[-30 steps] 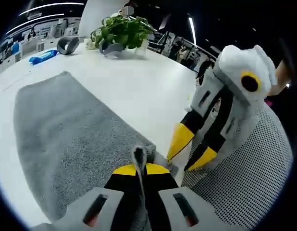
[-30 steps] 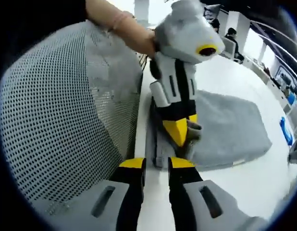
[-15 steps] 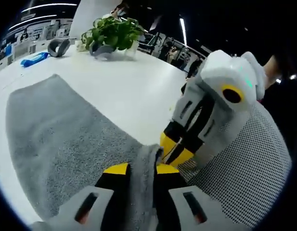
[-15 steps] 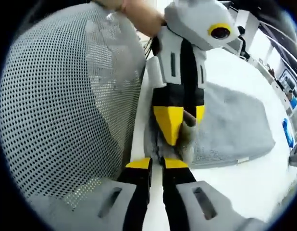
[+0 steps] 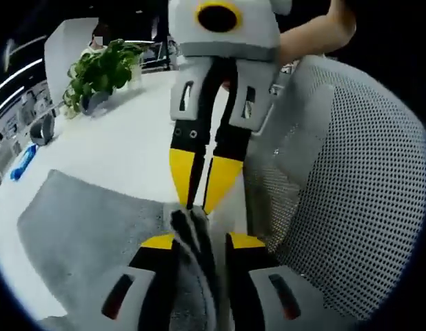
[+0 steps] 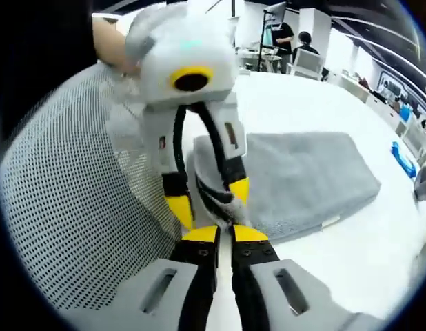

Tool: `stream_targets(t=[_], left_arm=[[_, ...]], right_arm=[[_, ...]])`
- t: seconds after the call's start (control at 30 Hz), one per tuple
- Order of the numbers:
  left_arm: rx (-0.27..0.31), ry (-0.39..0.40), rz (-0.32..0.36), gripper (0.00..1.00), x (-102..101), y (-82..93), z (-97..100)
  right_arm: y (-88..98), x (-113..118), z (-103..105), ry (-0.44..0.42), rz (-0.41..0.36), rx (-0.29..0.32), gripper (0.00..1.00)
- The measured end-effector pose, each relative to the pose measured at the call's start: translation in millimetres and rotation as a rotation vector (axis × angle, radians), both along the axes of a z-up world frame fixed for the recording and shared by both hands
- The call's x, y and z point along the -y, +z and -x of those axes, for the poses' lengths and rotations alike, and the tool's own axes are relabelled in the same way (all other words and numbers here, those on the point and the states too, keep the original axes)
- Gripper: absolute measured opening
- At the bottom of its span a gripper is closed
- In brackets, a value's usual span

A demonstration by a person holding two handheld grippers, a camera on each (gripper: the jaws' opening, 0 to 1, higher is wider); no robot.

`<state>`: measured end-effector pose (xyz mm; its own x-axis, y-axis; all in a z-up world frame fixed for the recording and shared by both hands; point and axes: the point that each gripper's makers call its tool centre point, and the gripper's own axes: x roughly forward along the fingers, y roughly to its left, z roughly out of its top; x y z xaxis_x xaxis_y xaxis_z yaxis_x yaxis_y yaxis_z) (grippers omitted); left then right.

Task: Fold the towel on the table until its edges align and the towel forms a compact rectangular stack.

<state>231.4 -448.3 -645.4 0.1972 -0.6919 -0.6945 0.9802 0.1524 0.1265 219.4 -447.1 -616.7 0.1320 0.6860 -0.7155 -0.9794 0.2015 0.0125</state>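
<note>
The grey towel lies on the white table, its near corner pulled up into a fold. My left gripper has its jaws parted, and the fold stands loosely between them. My right gripper comes down from above with its yellow tips pinched together on the top of that fold. In the right gripper view the towel spreads to the right. There my right gripper is nearly closed at the towel's edge, directly below my left gripper.
A mesh-backed chair stands close at the table's edge, also seen as the chair. A potted plant and a blue object sit far off on the table. A person's arm holds the right gripper.
My right gripper has moved onto the raised corner and narrowed its jaws. My left gripper's jaws have spread apart around the fold. Both cameras have swung.
</note>
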Motion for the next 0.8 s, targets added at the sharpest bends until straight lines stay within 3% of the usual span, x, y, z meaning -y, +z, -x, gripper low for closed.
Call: stream_targets(t=[0.07,0.13,0.2,0.23,0.3,0.37,0.53,0.6,0.67,0.73,0.77,0.8], left_arm=[[-0.121,0.068,0.041,0.08,1,2.2,1.3],[-0.178,0.132,0.087,0.07,-1,4.9,-3.8],[-0.190,0.136,0.100,0.06,-3,6.7,-5.2],[-0.186,0.136,0.096,0.06,-4,6.6,-6.0],[-0.184,0.130,0.100,0.06,-3,7.5,-4.6],[-0.172,0.119,0.093,0.06,-2,8.4,-3.7],[-0.146,0.093,0.087,0.06,-1,10.6,-2.4],[-0.130,0.090,0.106,0.06,-2,18.4,-4.2],[-0.092,0.087,0.097,0.06,-6,20.4,-7.0],[0.007,0.044,0.074,0.07,-10,25.2,-10.8],[0.068,0.049,0.067,0.08,-12,30.0,-16.7],[0.085,0.049,0.065,0.09,-12,31.8,-18.2]], right_arm=[[0.0,0,-3,-0.020,-0.002,0.001,0.03],[1.6,0,-6,-0.028,-0.014,0.016,0.05],[4.6,1,-9,-0.008,-0.017,0.066,0.07],[6.6,5,-15,0.019,0.019,0.149,0.10],[6.9,10,-17,0.082,0.078,0.230,0.19],[6.9,8,-14,0.120,0.078,0.226,0.23],[1.7,-10,-13,0.280,0.133,0.293,0.15],[-4.0,-17,-9,0.318,0.139,0.261,0.11],[0.9,-20,-14,0.317,0.141,0.283,0.06],[11.5,-26,-15,0.249,0.087,0.206,0.05],[17.1,-27,-21,0.215,0.067,0.199,0.05],[21.4,-28,-24,0.196,0.046,0.199,0.05]])
